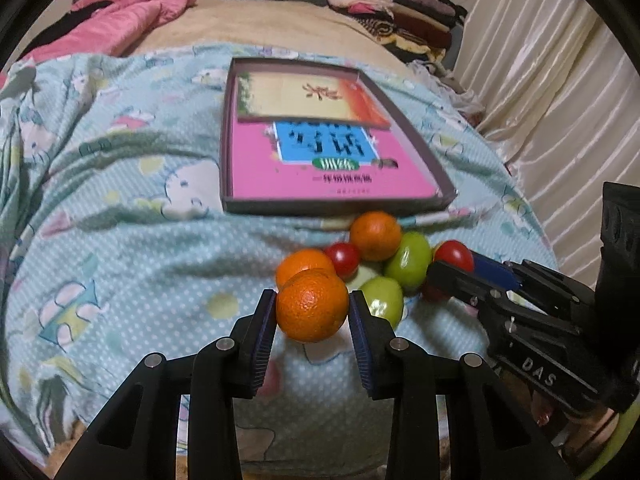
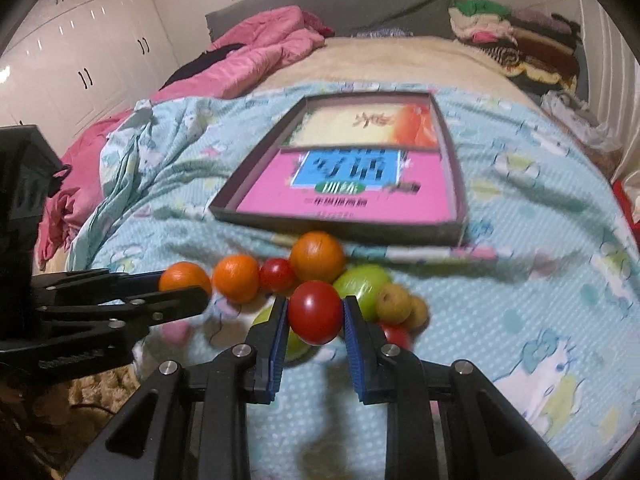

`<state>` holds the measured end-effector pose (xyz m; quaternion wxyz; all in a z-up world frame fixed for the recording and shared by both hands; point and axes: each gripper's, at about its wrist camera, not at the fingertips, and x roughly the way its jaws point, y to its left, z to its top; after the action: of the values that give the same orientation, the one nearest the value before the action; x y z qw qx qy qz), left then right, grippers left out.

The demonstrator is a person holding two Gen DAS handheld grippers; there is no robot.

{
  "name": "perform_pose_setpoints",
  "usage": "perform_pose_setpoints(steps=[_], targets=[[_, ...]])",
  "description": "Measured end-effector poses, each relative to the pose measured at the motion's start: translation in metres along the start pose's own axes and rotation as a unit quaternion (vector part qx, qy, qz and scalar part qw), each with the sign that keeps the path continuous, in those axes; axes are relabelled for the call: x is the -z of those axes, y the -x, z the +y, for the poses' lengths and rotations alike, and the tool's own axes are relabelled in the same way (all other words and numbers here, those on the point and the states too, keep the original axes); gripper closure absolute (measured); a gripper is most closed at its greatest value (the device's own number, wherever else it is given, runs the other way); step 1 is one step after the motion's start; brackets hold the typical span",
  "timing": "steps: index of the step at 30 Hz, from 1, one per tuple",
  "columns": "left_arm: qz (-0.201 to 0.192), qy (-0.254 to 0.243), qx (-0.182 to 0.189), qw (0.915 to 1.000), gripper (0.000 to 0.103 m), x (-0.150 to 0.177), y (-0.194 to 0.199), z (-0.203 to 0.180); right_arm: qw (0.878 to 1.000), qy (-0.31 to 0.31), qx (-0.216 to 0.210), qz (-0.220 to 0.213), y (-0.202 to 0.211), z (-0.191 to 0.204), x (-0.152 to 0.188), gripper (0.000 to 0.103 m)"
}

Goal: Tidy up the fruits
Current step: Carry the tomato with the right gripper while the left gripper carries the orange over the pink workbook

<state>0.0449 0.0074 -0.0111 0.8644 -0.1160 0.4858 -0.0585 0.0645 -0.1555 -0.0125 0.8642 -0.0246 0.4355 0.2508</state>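
Note:
My left gripper (image 1: 313, 309) is shut on an orange (image 1: 312, 306), held just above a pile of fruit on the bed. Behind it lie another orange (image 1: 303, 266), a third orange (image 1: 375, 235), a small red tomato (image 1: 342, 258) and two green fruits (image 1: 409, 261). My right gripper (image 2: 316, 312) is shut on a red tomato (image 2: 316, 312); in the left wrist view it reaches in from the right (image 1: 452, 268). The left gripper with its orange (image 2: 185, 276) shows at the left of the right wrist view. A shallow box (image 1: 436, 196) lined with two books lies beyond the pile.
Blue patterned sheet (image 1: 120, 200) covers the bed. Pink quilt (image 2: 256, 60) lies at the far left, a stack of folded clothes (image 2: 520, 40) at the far right. Curtain (image 1: 560, 80) hangs to the right, white wardrobe (image 2: 80, 60) to the left. Small tan fruits (image 2: 394, 304) sit right of the pile.

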Motion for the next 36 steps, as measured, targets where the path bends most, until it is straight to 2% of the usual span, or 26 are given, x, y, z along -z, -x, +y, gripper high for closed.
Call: perform_pose_setpoints(steps=[8, 17, 26, 36], targets=[[-0.019, 0.015, -0.017, 0.9996, 0.066, -0.024, -0.003, 0.005, 0.999, -0.013, 0.01, -0.045, 0.001, -0.02, -0.029, 0.076], [-0.04, 0.021, -0.04, 0.9982, 0.066, -0.054, -0.02, 0.009, 0.998, -0.014, 0.015, -0.063, -0.014, -0.032, -0.054, 0.076], [-0.044, 0.012, -0.052, 0.9976, 0.066, -0.069, -0.043, 0.005, 0.998, -0.012, 0.027, -0.057, -0.037, -0.045, -0.069, 0.076], [-0.029, -0.001, -0.066, 0.9974, 0.066, -0.074, -0.069, 0.004, 0.999, -0.003, 0.037, -0.037, -0.057, -0.051, -0.071, 0.076]])
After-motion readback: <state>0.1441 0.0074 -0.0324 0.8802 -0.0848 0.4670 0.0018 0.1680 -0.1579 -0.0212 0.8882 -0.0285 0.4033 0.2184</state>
